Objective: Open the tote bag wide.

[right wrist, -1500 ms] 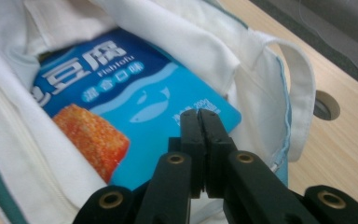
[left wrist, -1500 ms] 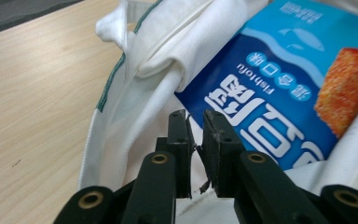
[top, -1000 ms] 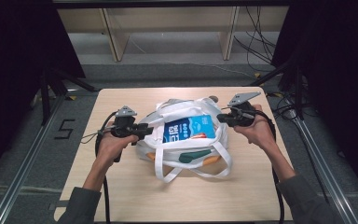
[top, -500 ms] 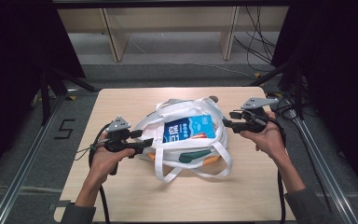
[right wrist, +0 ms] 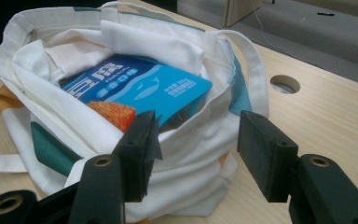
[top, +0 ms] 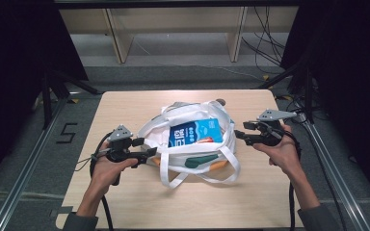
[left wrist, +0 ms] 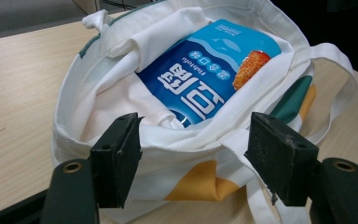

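Left gripper: your jaws have just been opening; they stand apart at the bag's rim, pinching nothing.
Bag: mid-table, open, blue packet already inside.
Right gripper: jaws just opened too, apart, beside the bag.
Left to do: probably nothing more.

the white bag blocks mid-table between both hands; bare tabletop surrounds it.
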The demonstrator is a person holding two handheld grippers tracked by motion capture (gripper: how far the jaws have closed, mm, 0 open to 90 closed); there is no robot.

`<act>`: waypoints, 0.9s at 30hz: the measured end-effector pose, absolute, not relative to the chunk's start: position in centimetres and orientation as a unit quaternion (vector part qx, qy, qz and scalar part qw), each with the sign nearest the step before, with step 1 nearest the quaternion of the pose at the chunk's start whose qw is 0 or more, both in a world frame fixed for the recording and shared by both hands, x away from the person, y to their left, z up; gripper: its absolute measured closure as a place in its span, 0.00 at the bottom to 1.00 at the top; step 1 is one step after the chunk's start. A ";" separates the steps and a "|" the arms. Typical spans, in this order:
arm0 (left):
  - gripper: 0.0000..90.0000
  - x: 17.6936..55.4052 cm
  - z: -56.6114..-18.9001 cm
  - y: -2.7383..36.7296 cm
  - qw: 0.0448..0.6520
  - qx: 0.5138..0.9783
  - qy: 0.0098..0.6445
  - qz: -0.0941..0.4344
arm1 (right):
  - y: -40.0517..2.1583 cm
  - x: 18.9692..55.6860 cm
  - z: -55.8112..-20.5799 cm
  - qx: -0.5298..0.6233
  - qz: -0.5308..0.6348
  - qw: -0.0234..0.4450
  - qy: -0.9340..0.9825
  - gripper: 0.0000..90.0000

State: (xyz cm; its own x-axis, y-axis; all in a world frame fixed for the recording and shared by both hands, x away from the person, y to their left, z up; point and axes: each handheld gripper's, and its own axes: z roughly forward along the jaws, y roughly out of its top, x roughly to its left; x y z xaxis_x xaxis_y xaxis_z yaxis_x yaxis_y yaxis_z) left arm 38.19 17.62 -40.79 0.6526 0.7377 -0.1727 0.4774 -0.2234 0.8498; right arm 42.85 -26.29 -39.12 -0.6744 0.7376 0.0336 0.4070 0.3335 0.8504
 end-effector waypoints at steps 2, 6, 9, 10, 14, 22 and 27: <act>0.37 38.2 -40.9 17.6 0.482 0.770 0.395 0.135 | -26.3 42.7 -39.1 0.365 0.454 0.183 0.792 0.53; 0.36 38.1 -41.1 17.6 0.478 0.772 0.396 0.139 | -26.4 42.6 -39.3 0.364 0.452 0.179 0.794 0.51; 0.36 37.9 -41.3 17.8 0.471 0.776 0.395 0.140 | -26.5 42.4 -39.5 0.370 0.446 0.178 0.796 0.49; 0.35 37.9 -41.3 17.8 0.471 0.776 0.395 0.140 | -26.5 42.4 -39.5 0.370 0.446 0.178 0.796 0.49; 0.35 37.7 -41.7 17.7 0.472 0.777 0.392 0.137 | -26.6 42.3 -39.9 0.373 0.445 0.179 0.794 0.47; 0.32 37.5 -42.1 17.5 0.473 0.784 0.377 0.138 | -26.8 41.9 -40.3 0.373 0.445 0.178 0.794 0.44; 0.32 37.1 -42.4 17.3 0.471 0.782 0.385 0.136 | -26.9 41.5 -40.5 0.371 0.436 0.172 0.802 0.42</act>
